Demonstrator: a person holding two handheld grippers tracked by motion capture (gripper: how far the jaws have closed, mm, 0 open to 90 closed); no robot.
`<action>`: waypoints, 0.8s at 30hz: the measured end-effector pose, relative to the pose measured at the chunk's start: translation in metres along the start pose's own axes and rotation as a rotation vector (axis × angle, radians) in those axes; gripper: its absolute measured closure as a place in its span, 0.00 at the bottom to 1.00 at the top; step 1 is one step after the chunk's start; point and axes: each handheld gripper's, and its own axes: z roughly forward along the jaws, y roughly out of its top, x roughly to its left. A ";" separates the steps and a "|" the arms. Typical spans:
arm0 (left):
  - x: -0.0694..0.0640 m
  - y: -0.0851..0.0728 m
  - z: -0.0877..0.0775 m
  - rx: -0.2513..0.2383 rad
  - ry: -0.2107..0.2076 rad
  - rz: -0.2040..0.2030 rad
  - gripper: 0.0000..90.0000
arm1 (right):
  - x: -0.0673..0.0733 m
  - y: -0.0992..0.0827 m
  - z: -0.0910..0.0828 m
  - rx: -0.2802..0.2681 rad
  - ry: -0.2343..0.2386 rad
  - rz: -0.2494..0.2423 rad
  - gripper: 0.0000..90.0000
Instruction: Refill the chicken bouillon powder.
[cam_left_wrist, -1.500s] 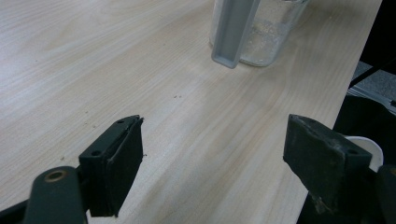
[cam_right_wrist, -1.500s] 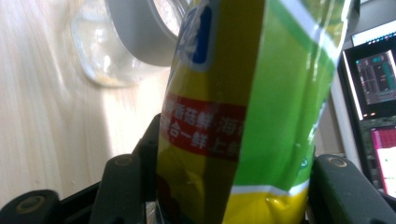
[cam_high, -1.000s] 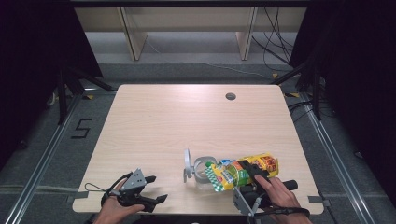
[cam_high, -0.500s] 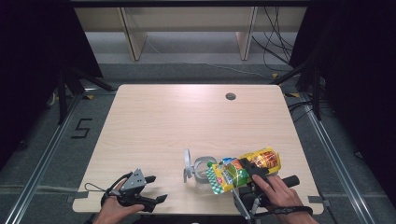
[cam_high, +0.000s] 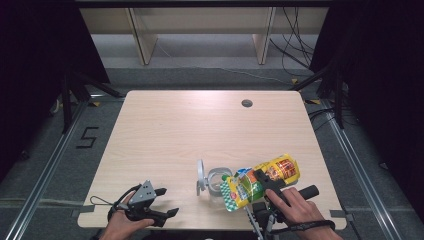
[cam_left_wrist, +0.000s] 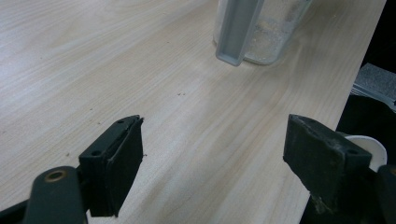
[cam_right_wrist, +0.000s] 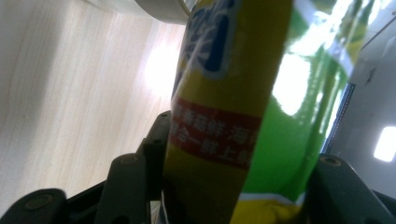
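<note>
My right claw (cam_high: 262, 186) is clamped about half-open on a yellow and green snack bag (cam_high: 260, 180), its two jaws pressing the bag from either side; they have just been closing a little further on it. In the right gripper view the bag (cam_right_wrist: 224, 116) fills the gap between my jaws, a red band of print across its yellow face. From above, the bag's long axis runs slantwise across the desk (cam_high: 200, 130), its orange-printed end pointing up and to the right, away from me, and its green and white end pointing down and to the left, toward the clear container (cam_high: 218, 181). That lower end lies over the container's rim, and the container's lid (cam_high: 200, 176) stands up on the side away from the bag. Bag and container sit near the desk's front edge, right of centre.

My left claw (cam_high: 159, 202) lies well to the left of the container, at the front edge of the desk. Its jaws stand wide apart with only bare wood between them (cam_left_wrist: 210, 154), and the container (cam_left_wrist: 261, 28) shows ahead of it.
</note>
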 end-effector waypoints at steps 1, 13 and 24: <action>0.000 0.000 0.000 0.007 0.004 0.007 0.22 | -0.002 0.000 0.000 -0.006 -0.006 -0.036 0.58; 0.001 0.000 0.000 0.006 -0.002 0.003 0.22 | -0.002 0.002 0.000 -0.004 -0.026 -0.079 0.59; 0.001 -0.001 0.000 0.010 0.008 0.009 0.22 | -0.005 0.004 0.000 -0.021 -0.047 -0.166 0.59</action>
